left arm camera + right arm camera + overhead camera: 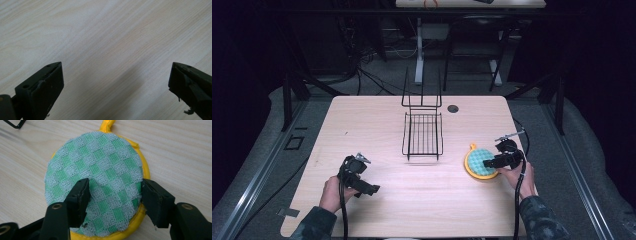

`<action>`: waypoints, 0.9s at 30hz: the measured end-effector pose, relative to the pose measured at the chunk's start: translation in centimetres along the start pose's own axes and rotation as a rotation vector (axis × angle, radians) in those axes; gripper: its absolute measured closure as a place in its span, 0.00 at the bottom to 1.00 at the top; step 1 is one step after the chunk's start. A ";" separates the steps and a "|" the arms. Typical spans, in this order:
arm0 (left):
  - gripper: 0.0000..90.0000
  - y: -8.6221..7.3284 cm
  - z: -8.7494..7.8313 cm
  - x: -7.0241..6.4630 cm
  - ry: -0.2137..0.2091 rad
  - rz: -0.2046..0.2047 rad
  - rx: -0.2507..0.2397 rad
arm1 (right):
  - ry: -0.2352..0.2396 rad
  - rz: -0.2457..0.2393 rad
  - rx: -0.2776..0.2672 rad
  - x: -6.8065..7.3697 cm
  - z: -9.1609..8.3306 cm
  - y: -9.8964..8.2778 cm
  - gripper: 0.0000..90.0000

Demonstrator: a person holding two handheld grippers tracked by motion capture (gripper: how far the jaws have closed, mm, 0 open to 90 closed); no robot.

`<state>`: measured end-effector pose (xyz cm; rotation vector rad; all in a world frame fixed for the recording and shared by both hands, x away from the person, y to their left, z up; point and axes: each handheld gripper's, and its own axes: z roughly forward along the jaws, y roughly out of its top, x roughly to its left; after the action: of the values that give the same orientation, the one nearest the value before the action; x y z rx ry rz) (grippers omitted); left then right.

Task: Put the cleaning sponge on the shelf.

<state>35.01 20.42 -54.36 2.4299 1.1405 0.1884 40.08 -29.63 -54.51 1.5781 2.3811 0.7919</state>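
1. At the bottom left of the high view, the left gripper [362, 181] rests low over bare tabletop [422, 200]. In the left gripper view its jaws stand wide apart with nothing between them, wood grain running between the two black pads.
2. At the lower right of the high view, the right gripper [493, 161] sits over the round scrubbing pad [478, 161], which lies flat on the tabletop to the right of centre.
3. In the right gripper view the scrubbing pad's green-and-white checked mesh bulges up inside a yellow rim [146, 170], with a yellow loop [107, 125] at the top of the frame. The jaws are open and straddle the lower part of the mesh, tips pressing on or just above it; I cannot tell which.
4. Farther up the middle of the frame stands a black wire rack [423, 134], well apart from the pad.
5. The step in hand looks like grasping the pad. The next move calls for closing the jaws on the mesh or rim firmly enough to lift it, then probably carrying it up-left toward the rack.
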 end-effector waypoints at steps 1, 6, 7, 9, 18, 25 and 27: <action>0.00 0.0 0.0 0.0 -0.001 0.000 0.000 | 0.002 -0.002 0.001 -0.1 0.0 0.0 0.48; 0.00 0.0 0.0 -0.1 0.000 0.002 0.001 | 0.011 0.023 0.001 -0.1 0.1 -0.2 0.54; 0.00 0.0 0.0 -0.1 -0.001 0.002 0.001 | 0.013 0.025 0.000 -0.1 0.1 -0.2 0.55; 0.00 0.0 0.0 -0.1 0.000 0.002 0.002 | 0.011 0.027 0.006 -0.1 0.1 -0.2 0.58; 0.00 0.0 0.0 -0.1 -0.003 0.002 0.004 | 0.004 0.029 -0.001 0.1 0.2 -0.3 0.69; 0.00 0.0 0.0 -0.1 -0.003 -0.001 0.004 | 0.006 0.040 -0.012 0.0 0.1 -0.5 0.79; 0.00 0.0 0.0 -0.1 -0.002 0.001 0.006 | 0.002 0.038 -0.020 0.0 0.1 -0.5 0.81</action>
<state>34.96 20.33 -54.39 2.4355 1.1399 0.1828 39.68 -29.77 -54.88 1.6197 2.3441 0.8214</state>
